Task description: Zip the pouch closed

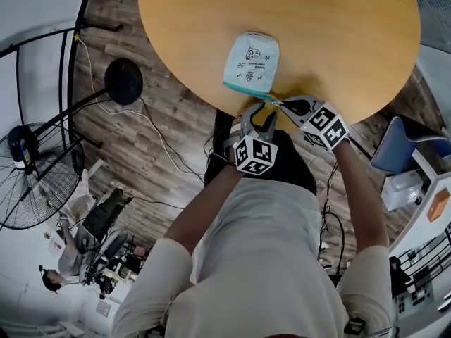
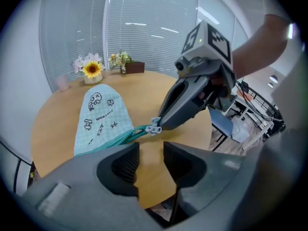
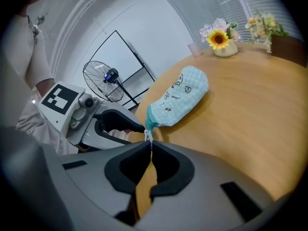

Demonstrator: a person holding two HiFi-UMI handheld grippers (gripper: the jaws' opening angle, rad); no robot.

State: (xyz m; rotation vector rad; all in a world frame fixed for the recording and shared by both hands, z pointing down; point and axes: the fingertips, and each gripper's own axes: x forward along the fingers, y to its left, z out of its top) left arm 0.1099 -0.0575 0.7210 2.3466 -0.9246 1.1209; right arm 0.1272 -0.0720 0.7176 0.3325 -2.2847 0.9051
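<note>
A light blue printed pouch (image 1: 251,60) with a teal zipper lies near the front edge of the round wooden table (image 1: 338,34). My right gripper (image 1: 280,103) is shut on the silver zipper pull (image 3: 148,135) at the pouch's near end, just off the table edge. In the left gripper view the same pull (image 2: 154,128) sits at the right gripper's tip (image 2: 161,124), with the pouch (image 2: 101,117) stretched away behind it. My left gripper (image 1: 259,116) is open beside it, a little short of the pouch, with nothing between its fingers (image 2: 126,165).
A vase of flowers (image 2: 92,71) and a small wooden box (image 2: 133,67) stand at the table's far side. A floor fan (image 1: 28,182) stands on the wood floor to the left, with cables near it. A blue chair (image 1: 405,143) is on the right.
</note>
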